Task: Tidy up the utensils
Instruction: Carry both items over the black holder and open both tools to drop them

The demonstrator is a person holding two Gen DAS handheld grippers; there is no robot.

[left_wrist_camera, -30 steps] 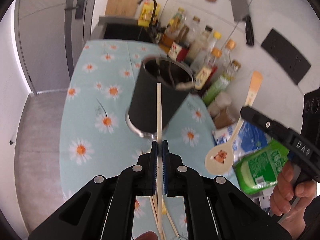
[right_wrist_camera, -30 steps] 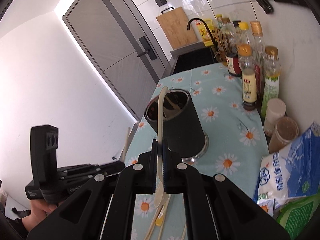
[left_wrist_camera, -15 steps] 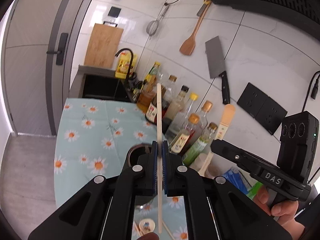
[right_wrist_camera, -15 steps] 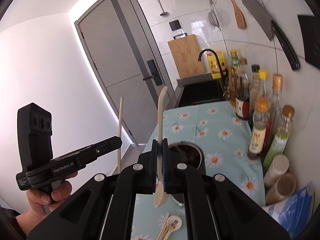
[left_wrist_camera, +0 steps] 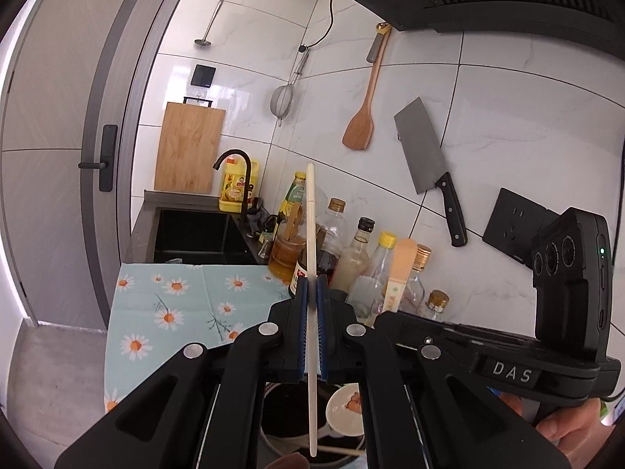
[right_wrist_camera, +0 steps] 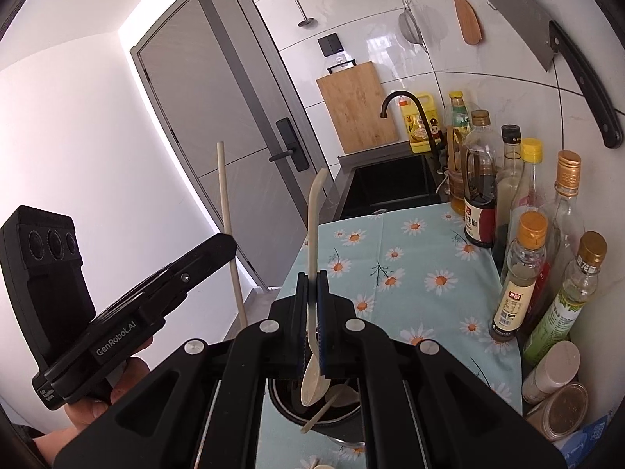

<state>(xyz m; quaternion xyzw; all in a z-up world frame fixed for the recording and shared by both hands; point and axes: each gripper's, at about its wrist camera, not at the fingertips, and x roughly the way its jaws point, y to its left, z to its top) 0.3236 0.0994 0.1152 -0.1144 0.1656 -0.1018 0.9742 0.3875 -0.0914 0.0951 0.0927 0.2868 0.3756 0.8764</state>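
Chopstick (left_wrist_camera: 310, 258): a pale stick standing upright, clamped between the blue pads of the left tool (left_wrist_camera: 311, 305); its lower end hangs over the dark holder.
Spoon (right_wrist_camera: 312, 312): a cream spoon held bowl-down, handle up, pinched in the right tool (right_wrist_camera: 311, 305); its bowl sits just above the holder's mouth.
Holder (right_wrist_camera: 343, 410): a dark round cup on the bench, directly below both tools (already carrying at least one pale utensil leaning against its rim).
Left tool: closed tight on the chopstick, seen from the right view at the left, with the chopstick rising above it.
Right tool: closed on the spoon's handle; in the left view it lies at the right, beside the left tool.
Bench (right_wrist_camera: 422, 258): covered by a light blue daisy cloth.
Bottles (right_wrist_camera: 523, 273): a row of sauce and oil bottles along the right edge against the wall.
Far end: a black sink with a black tap (right_wrist_camera: 410, 113).
Wall: a cleaver (left_wrist_camera: 425, 164), a wooden spatula (left_wrist_camera: 363, 117) and a strainer hang on white tiles.
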